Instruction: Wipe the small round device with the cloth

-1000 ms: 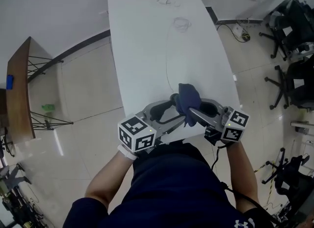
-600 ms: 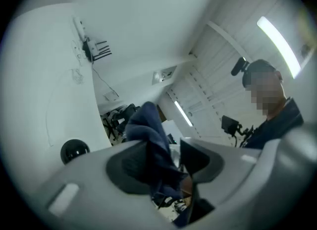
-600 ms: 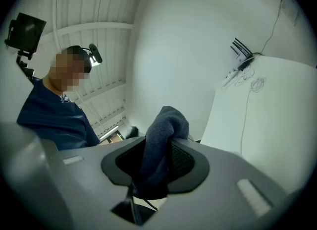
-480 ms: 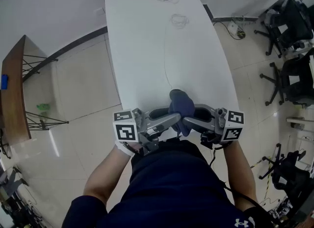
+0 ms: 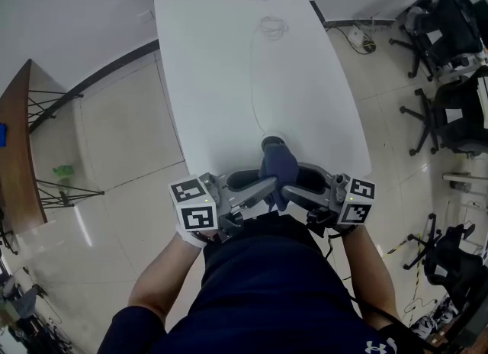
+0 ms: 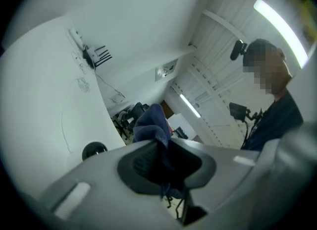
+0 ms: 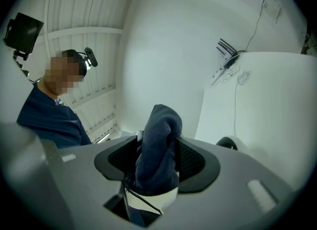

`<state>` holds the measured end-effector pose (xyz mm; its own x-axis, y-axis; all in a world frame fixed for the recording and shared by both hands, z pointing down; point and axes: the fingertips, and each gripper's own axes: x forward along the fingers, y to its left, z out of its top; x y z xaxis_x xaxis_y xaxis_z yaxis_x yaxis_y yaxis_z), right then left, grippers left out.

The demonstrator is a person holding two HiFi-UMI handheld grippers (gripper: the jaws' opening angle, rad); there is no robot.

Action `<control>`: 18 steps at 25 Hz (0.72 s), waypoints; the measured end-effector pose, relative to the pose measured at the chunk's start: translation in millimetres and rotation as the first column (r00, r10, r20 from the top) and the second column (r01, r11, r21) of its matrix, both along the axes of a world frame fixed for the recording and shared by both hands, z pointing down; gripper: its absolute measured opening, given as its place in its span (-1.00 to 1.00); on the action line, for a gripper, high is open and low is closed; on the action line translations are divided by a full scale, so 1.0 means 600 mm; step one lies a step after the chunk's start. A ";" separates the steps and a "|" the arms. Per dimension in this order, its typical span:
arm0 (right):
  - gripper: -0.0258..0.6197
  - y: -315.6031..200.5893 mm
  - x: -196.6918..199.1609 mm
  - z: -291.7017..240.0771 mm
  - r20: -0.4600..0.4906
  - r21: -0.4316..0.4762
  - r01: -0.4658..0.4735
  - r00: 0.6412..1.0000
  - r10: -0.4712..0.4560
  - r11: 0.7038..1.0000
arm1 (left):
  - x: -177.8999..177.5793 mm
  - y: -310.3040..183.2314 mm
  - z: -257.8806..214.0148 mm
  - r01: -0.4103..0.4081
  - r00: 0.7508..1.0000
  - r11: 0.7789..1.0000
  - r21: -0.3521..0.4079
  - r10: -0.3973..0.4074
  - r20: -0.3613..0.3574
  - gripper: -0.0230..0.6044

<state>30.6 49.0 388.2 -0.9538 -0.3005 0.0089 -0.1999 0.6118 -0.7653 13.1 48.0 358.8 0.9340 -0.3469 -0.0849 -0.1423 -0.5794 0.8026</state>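
Note:
The blue cloth (image 5: 279, 166) hangs bunched between my two grippers at the near edge of the white table (image 5: 229, 78). My left gripper (image 5: 271, 185) has just been closing, and its pads now pinch the cloth (image 6: 151, 126). My right gripper (image 5: 287, 189) has just been opening; the cloth (image 7: 159, 140) still stands between its spread pads. The small round device (image 5: 270, 143), black on top, sits on the table just beyond the cloth, partly hidden by it. It also shows low in the left gripper view (image 6: 94, 149) and in the right gripper view (image 7: 227, 143).
A thin cable (image 5: 255, 93) runs from the device up the table to a coil of wire (image 5: 271, 27) and plugs at the far end. Office chairs (image 5: 450, 32) stand on the right and a wooden side table (image 5: 19, 154) on the left. My body is close behind the grippers.
Both grippers and the cloth have drawn back toward the table's near edge. The left jaws have closed onto the cloth and the right jaws have spread apart around it.

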 end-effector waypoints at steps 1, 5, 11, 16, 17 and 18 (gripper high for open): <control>-0.13 -0.009 0.009 0.003 -0.008 -0.005 -0.041 0.999 0.041 0.999 | -0.004 -0.007 0.001 0.014 0.999 1.000 0.027 -0.015 0.042 -0.74; -0.10 -0.049 0.074 0.030 -0.072 -0.024 -0.259 0.964 0.257 0.966 | -0.024 -0.036 0.048 0.030 0.948 0.987 0.159 -0.079 0.310 -0.74; -0.18 -0.067 0.134 0.062 -0.188 -0.008 -0.416 0.894 0.407 0.909 | 0.000 -0.046 0.102 -0.076 0.840 0.975 0.208 -0.049 0.540 -0.74; -0.26 -0.065 0.125 0.077 -0.200 -0.032 -0.426 0.889 0.411 0.904 | 0.032 -0.055 0.120 -0.108 0.835 0.978 0.179 -0.008 0.550 -0.73; -0.27 -0.065 0.123 0.080 -0.200 -0.038 -0.423 0.891 0.408 0.905 | 0.034 -0.060 0.126 -0.108 0.837 0.981 0.164 0.000 0.548 -0.73; -0.29 -0.066 0.121 0.083 -0.201 -0.044 -0.421 0.892 0.405 0.906 | 0.035 -0.065 0.133 -0.104 0.840 0.984 0.145 0.009 0.542 -0.74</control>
<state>103.4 9.1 437.8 -0.7229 -0.6571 0.2136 -0.5615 0.3786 -0.7358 33.8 8.8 438.5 0.8661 -0.3182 0.3855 -0.4864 -0.7143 0.5032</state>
